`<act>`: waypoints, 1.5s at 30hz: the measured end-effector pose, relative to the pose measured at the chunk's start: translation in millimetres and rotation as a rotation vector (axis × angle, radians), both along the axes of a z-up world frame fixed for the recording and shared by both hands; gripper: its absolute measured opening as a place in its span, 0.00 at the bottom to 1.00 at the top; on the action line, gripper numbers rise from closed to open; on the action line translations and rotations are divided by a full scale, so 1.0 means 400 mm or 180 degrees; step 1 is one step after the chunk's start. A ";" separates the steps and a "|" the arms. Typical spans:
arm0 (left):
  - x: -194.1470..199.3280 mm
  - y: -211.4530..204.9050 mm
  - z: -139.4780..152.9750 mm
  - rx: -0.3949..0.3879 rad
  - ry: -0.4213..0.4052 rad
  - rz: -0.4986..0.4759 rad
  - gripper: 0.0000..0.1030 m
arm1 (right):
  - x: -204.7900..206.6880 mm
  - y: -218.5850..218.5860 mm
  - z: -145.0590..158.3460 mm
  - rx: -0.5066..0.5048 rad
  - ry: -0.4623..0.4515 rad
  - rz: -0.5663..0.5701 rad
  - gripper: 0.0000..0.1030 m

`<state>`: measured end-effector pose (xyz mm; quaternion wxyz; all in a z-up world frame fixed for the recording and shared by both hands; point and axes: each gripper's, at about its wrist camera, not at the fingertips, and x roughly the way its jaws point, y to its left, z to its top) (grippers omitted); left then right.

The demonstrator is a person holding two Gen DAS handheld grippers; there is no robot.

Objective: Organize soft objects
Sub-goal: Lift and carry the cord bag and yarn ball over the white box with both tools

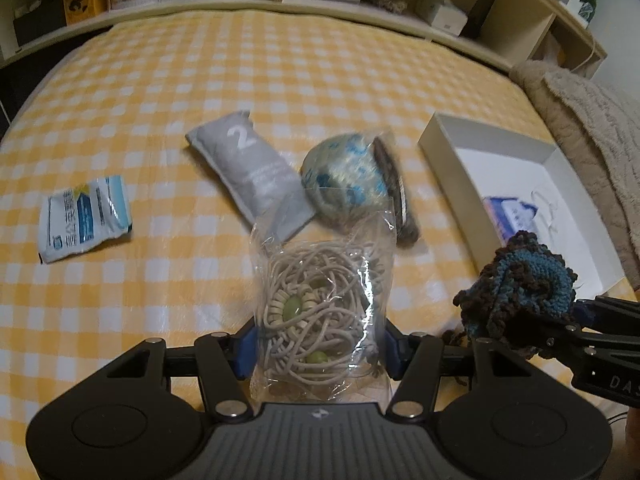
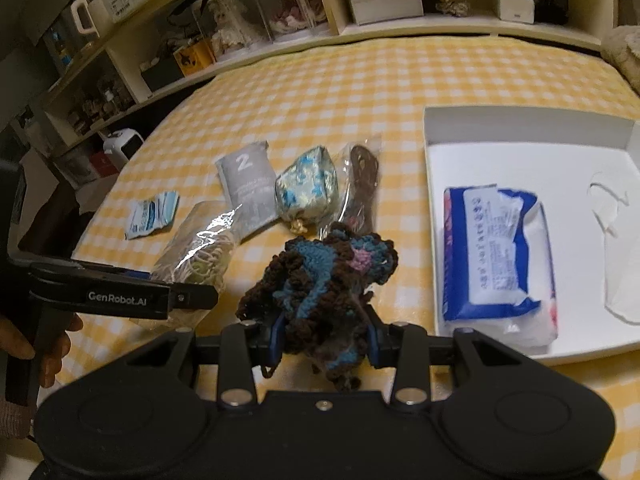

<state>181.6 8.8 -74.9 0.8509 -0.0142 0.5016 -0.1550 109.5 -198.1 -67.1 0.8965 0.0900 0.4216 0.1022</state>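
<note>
My left gripper (image 1: pixel 320 344) is shut on a clear bag of beige cord and green beads (image 1: pixel 320 304), held above the checked cloth; it also shows in the right wrist view (image 2: pixel 196 256). My right gripper (image 2: pixel 324 340) is shut on a brown and blue crochet piece (image 2: pixel 320 280), which also shows in the left wrist view (image 1: pixel 516 296), just left of the white box (image 2: pixel 430 216). On the cloth lie a grey pouch marked 2 (image 1: pixel 256 176), a blue-patterned pouch (image 1: pixel 348 180), a bagged dark item (image 2: pixel 362 184) and a white-blue packet (image 1: pixel 84 216).
The white box (image 1: pixel 444 160) holds a blue-white tissue pack (image 2: pixel 500 256) and a white item with strings (image 2: pixel 616 248). A beige fuzzy blanket (image 1: pixel 592 136) lies right of the box. Shelves with boxes and dolls (image 2: pixel 280 8) stand behind the bed.
</note>
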 end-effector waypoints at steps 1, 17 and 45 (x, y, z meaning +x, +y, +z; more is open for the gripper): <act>-0.001 -0.003 0.008 -0.0010 -0.0023 -0.0006 0.57 | -0.001 -0.005 0.007 -0.0002 -0.0016 -0.0011 0.38; 0.006 -0.177 0.139 -0.0145 -0.0374 -0.0341 0.57 | -0.016 -0.146 0.097 -0.0286 -0.0138 -0.0331 0.38; 0.069 -0.538 0.212 -0.0493 -0.0787 -0.0768 0.57 | -0.057 -0.583 0.271 -0.0703 -0.0557 -0.1132 0.38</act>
